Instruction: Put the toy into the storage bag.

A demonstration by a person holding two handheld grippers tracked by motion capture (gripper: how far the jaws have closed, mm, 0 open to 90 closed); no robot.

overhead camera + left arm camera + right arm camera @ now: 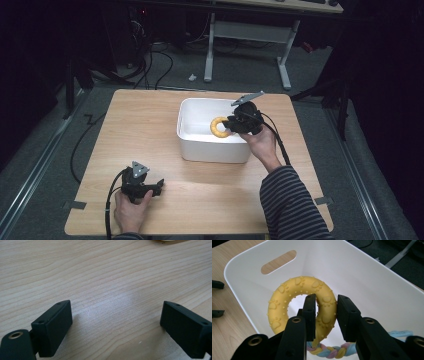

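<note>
One yellow rubber ring toy [299, 302] with paw prints and a braided pastel rope tail [332, 351] hangs inside the one white plastic bin [210, 147] on the wooden desk [140, 130], clamped by the right gripper [325, 315] fingers, while the left gripper [116, 320] rests on the desk, fingers wide, holding nothing.

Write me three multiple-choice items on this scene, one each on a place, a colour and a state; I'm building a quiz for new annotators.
1. Where is the yellow rubber ring toy with paw prints?
A. over the white plastic bin
B. on the floor
C. beside the left claw

2. What colour is the bin?
A. blue
B. white
C. black

3. How is the right claw?
A. open, holding nothing
B. lying on the wooden table
C. shut on the ring

Answers: 1 A, the ring hangs inside the bin's walls; 2 B, its walls are white; 3 C, both jaws clamp the ring's band.
</note>
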